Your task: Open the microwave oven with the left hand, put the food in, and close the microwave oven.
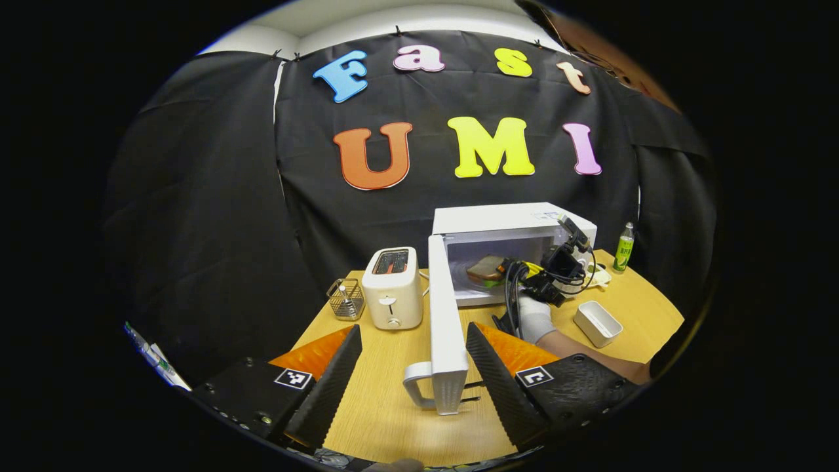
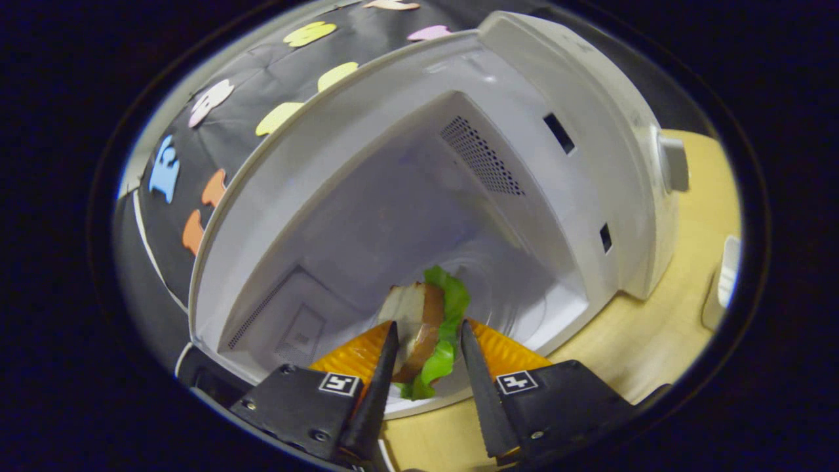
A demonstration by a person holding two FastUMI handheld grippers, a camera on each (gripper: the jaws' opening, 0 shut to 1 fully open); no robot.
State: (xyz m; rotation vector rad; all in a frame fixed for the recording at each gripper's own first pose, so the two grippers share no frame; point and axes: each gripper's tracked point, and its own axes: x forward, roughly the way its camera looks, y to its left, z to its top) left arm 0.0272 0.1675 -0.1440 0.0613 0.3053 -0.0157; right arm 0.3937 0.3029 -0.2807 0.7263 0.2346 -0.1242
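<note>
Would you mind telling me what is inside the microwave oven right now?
A sandwich sits between the right gripper's fingers inside the microwave oven. The sandwich's underside is hidden.

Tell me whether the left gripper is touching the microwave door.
Apart. The left gripper view shows the open door between the left gripper's spread jaws, table visible either side.

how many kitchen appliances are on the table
2: a toaster toward the table's left, and a microwave oven behind it to the right, door swung open, sandwich inside. Others may sit out of view.
</note>
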